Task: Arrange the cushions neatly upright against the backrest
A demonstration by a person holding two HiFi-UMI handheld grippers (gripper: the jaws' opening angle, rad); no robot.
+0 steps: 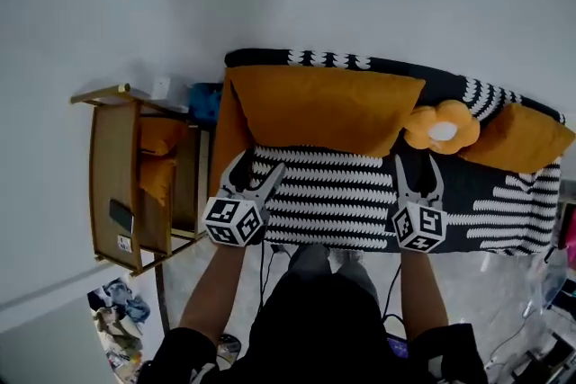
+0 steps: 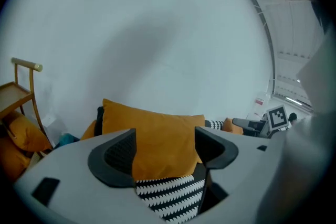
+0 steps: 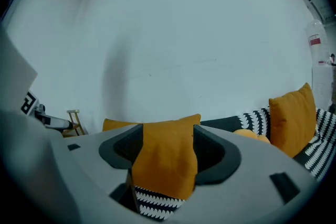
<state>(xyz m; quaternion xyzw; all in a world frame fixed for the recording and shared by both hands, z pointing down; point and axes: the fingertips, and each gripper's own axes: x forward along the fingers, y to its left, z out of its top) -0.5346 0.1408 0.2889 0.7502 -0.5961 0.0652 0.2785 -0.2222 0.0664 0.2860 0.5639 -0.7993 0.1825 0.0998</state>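
Left gripper (image 1: 259,165) and right gripper (image 1: 418,165) hover over the sofa's (image 1: 342,202) front edge, jaws spread and empty. Farther back, a large orange cushion (image 1: 324,108) stands against the backrest toward the left end. A flower cushion (image 1: 441,127) sits just beside it, and a smaller orange cushion (image 1: 522,138) is at the right end.

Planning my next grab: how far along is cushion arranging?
Done: the large orange fabric cushion stands against the patterned sofa backrest. In hand: nothing; left claw and right claw are open. Left: the orange flower-shaped cushion lies low, and the smaller orange cushion looks askew at the right end.
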